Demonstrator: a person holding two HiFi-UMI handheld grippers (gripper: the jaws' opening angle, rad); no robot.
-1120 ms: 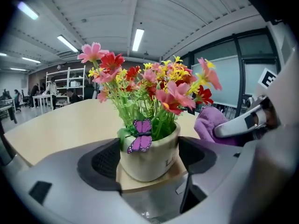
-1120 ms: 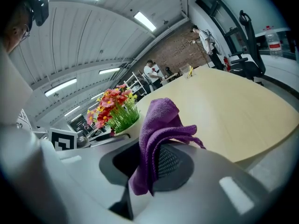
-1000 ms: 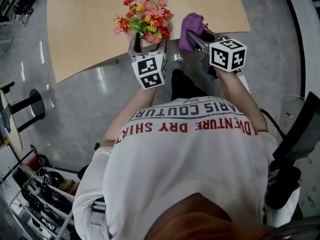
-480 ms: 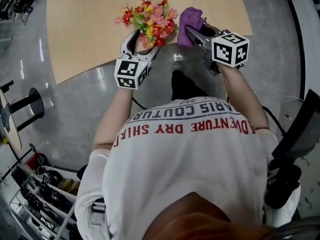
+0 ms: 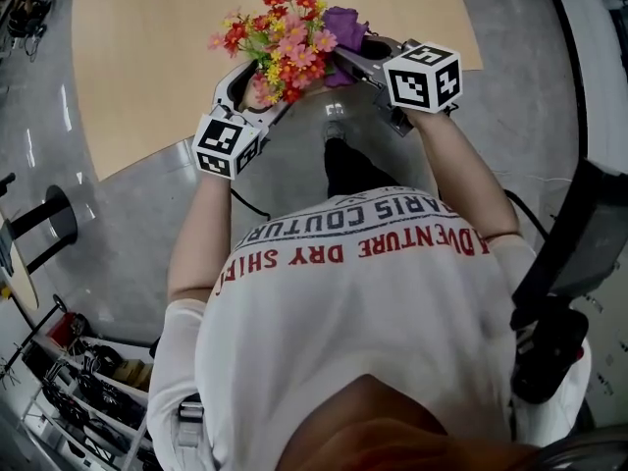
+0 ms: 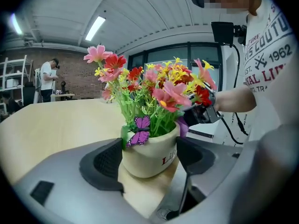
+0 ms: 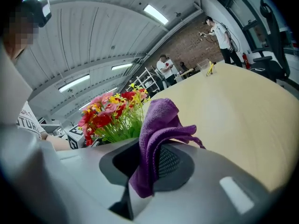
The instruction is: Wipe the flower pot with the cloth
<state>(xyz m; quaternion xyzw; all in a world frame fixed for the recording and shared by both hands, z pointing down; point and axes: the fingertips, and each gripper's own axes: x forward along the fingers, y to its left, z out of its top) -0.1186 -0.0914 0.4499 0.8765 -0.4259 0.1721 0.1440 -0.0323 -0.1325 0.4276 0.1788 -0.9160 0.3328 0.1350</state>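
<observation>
A cream flower pot [image 6: 150,154] with a purple butterfly and a bunch of red, pink and yellow flowers [image 5: 282,35] sits between the pads of my left gripper [image 6: 147,158]. Both pads press its sides, and it leans over the near edge of the wooden table [image 5: 147,67]. In the head view the blooms hide the pot. My right gripper [image 5: 345,59] is shut on a purple cloth [image 7: 156,134], which droops between its jaws. The cloth [image 5: 343,26] lies against the right side of the flowers.
The table's curved front edge [image 5: 167,150] runs just under both grippers, with grey floor [image 5: 118,224] below it. A black stand [image 5: 44,219] is at the left, racks [image 5: 69,381] at lower left, dark equipment [image 5: 559,302] at right. People [image 7: 164,69] stand far behind the table.
My left gripper has rolled, its marker cube swinging left and the pot and flowers tilting with it. My right gripper has carried the cloth left, up against the flowers.
</observation>
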